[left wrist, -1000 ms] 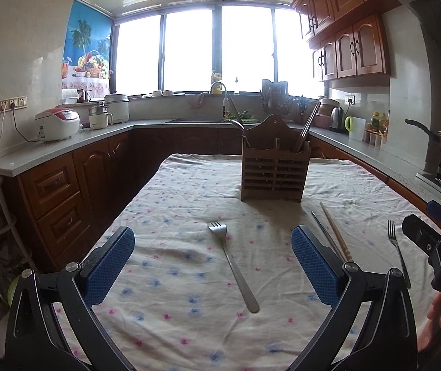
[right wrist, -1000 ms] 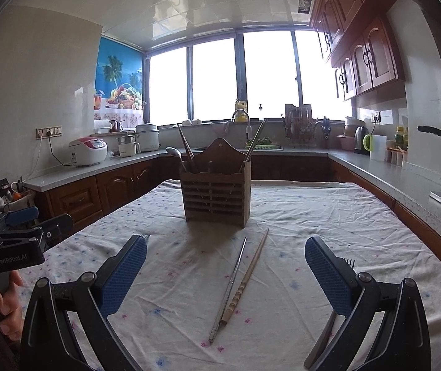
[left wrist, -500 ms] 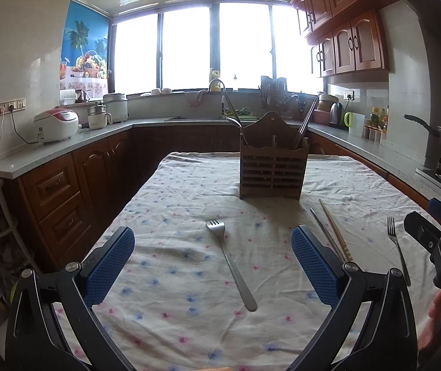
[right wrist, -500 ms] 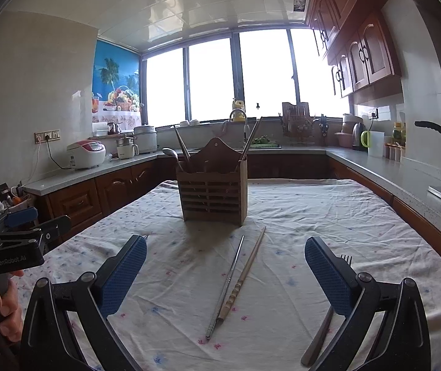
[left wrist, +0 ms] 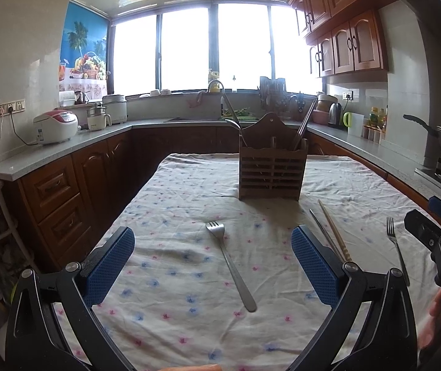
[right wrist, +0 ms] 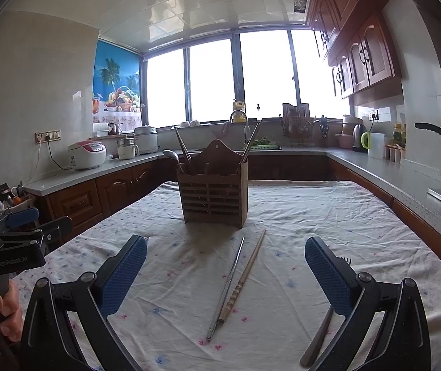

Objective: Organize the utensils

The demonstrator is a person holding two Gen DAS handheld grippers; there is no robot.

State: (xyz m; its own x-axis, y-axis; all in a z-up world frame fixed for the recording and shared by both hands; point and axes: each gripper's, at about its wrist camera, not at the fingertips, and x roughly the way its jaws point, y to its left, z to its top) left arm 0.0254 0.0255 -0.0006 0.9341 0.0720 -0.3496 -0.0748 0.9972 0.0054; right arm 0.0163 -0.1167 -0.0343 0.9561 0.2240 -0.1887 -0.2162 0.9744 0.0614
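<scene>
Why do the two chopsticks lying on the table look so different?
The metal chopstick is thin, grey and shiny; the wooden chopstick is thicker, tan, with carved ridges near its nearer end. The metal one's end lies closer to the camera. Both lie flat, side by side, pointing toward the wooden utensil holder.

Pretty typical kitchen here. Big window (left wrist: 217,46) across the back wall, totally blown out with daylight. Wooden upper cabinets (left wrist: 344,43) on the right, matching lower cabinets (left wrist: 75,185) under a grey counter (left wrist: 66,151) that wraps around the room. White tiled ceiling (right wrist: 189,6), pale walls. There's a tropical fruit poster (left wrist: 84,49) left of the window, plus a white rice cooker (left wrist: 56,126) plugged in below it. Flowery cloth covers the tabletop (left wrist: 174,278).
</scene>
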